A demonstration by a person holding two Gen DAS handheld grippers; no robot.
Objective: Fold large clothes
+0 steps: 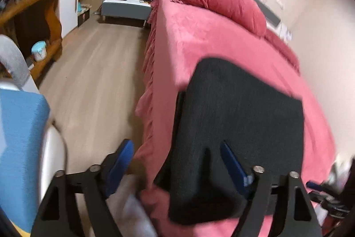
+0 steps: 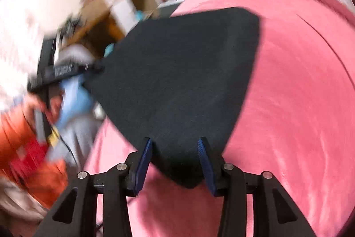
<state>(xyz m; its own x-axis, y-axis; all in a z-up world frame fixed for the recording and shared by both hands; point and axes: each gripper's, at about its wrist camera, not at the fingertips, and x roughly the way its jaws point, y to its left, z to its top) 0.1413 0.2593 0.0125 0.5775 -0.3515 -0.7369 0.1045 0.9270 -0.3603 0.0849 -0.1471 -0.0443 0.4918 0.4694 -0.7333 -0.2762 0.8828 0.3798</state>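
Left wrist view: the dark garment (image 1: 239,126) lies folded flat on the pink bed (image 1: 221,37). The left gripper (image 1: 175,161) stands wide open, empty. The right gripper (image 2: 175,159) is half open, straddling the near corner without pinching. Next, probably another fold or smoothing.

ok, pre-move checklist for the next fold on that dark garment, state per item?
1. Folded black fabric garment lies flat on the pink plush bedspread: ok.
2. Left gripper open, clear of cloth: ok, nothing pinched between the blue pads.
3. Right gripper released: cannot tell; the garment's near corner sits between its fingers, contact unclear.
4. Garment fully on the bed: not ok, its left side overhangs the bed's edge in the left wrist view.
5. Fold edges aligned: cannot tell, pictures blurred.
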